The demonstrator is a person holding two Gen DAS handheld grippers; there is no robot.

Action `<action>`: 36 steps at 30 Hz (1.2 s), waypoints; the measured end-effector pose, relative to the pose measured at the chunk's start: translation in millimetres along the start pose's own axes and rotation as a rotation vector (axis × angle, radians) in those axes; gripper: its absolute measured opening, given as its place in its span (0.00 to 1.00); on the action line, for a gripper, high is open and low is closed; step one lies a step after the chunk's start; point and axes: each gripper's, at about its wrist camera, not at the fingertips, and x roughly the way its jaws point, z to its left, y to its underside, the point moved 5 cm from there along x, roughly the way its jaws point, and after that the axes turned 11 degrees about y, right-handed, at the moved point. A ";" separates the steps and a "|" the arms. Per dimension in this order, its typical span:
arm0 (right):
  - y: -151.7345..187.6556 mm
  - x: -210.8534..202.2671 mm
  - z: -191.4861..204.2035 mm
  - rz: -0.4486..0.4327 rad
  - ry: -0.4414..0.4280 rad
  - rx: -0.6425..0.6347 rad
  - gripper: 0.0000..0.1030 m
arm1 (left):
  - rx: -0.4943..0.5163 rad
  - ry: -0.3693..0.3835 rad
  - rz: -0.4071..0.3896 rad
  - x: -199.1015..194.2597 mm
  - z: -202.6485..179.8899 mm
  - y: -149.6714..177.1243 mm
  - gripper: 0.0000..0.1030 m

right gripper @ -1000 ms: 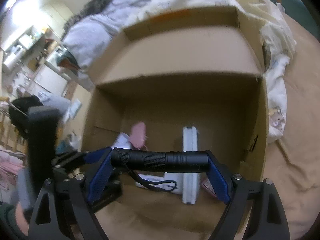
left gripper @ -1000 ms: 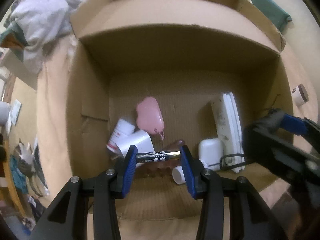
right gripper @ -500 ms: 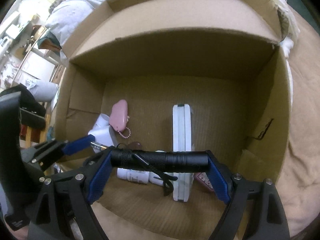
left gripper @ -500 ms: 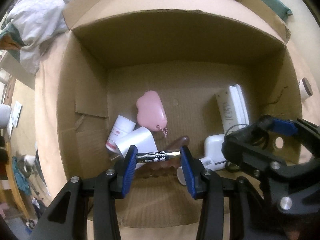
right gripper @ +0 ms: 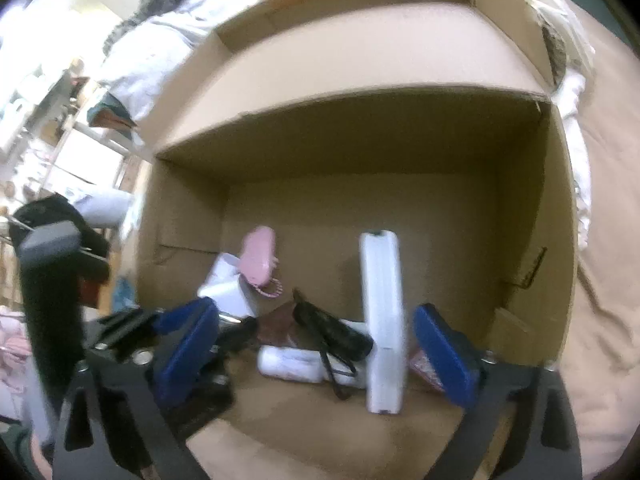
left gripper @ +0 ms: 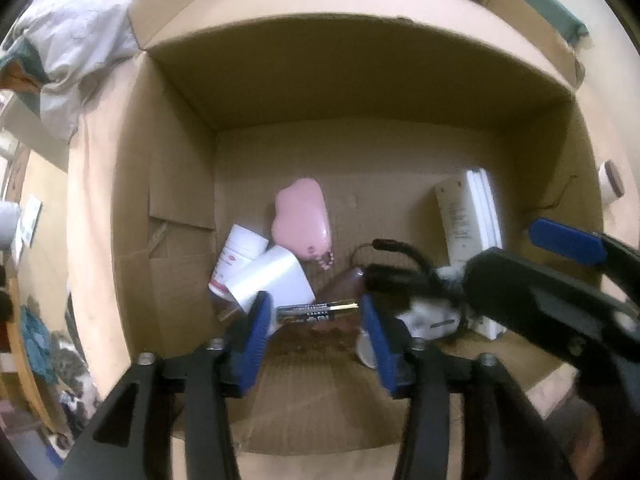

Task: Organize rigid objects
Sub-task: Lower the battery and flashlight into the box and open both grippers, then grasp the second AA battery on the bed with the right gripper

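1. The left gripper [left gripper: 316,312] has just been spreading its blue jaws; the black-and-gold cylindrical battery [left gripper: 316,312] lies between them, its gold tip clear of the right pad.
2. The right gripper [right gripper: 316,344] has just been widening, its jaws empty.
3. The black cylindrical flashlight [right gripper: 332,330] lies below in the brown cardboard box [right gripper: 360,140], beside the long white plastic case [right gripper: 382,316].

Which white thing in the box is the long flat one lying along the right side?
The white remote, a long slab running front to back. The white bottle and white roll are short cylinders heaped at the left by the pink case.

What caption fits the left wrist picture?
Open tool letting a battery go over a cardboard box of small items.
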 end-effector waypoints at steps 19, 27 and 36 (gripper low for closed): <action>-10.1 -45.9 -6.2 -0.128 0.023 0.017 1.00 | -0.041 0.037 -0.100 -39.1 -1.4 1.0 0.74; 0.1 -64.9 -3.1 -0.164 0.050 -0.002 1.00 | -0.026 0.022 -0.142 -64.9 -3.6 13.0 0.74; 31.4 -90.7 -3.1 -0.165 0.053 -0.050 1.00 | -0.054 0.027 -0.185 -90.6 14.7 36.7 0.74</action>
